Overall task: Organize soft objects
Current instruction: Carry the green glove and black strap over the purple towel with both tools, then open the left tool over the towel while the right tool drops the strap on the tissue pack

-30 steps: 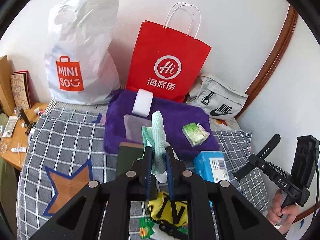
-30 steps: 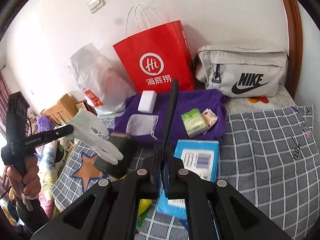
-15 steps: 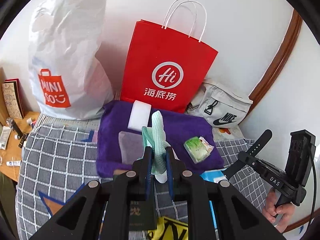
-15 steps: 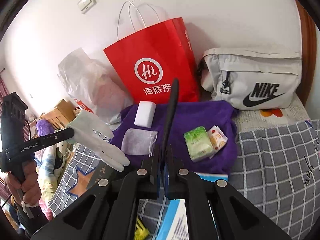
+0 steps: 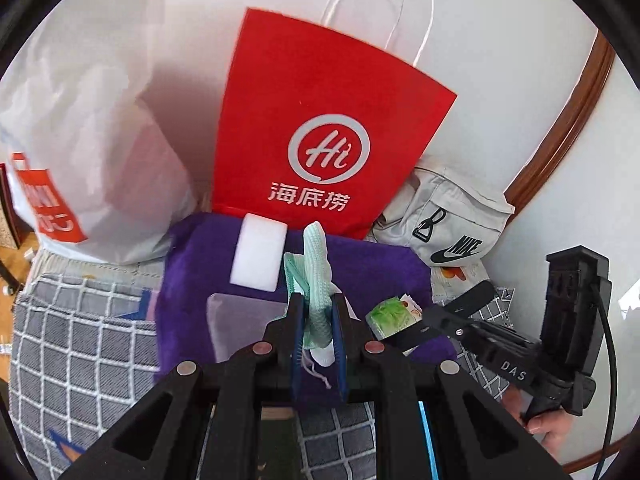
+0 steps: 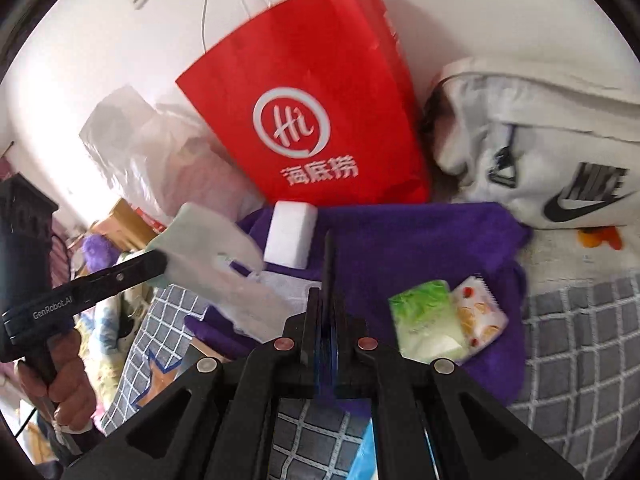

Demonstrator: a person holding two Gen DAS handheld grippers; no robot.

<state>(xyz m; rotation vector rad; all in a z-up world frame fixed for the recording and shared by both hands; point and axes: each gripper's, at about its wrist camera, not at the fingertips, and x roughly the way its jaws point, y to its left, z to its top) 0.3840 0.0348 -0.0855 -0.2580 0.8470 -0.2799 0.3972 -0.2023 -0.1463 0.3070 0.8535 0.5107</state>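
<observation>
- Left tool (image 5: 317,332), in the left wrist view, is closed on the pale green glove (image 5: 316,276); the glove stands up between my two blue pads.
- Against the pictures of a second ago, the purple towel (image 5: 372,272) and the red paper bag (image 5: 320,132) look bigger and nearer, so I have carried the glove forward over the bed (image 5: 80,344).
- White sponge (image 5: 259,254) lies on the towel just beside the glove tip, and the green tissue pack (image 5: 390,316) lies to the right.
- Right tool (image 6: 329,316), in the right wrist view, is closed on a thin black strap (image 6: 328,264) that points up from the jaws.
- From this side the glove (image 6: 208,248) hangs at the left, blurred, over the towel's (image 6: 420,240) left edge; earlier it was over the checked cover.
- I judge both soft things are now close to their place, and putting them on the towel is what remains.
</observation>
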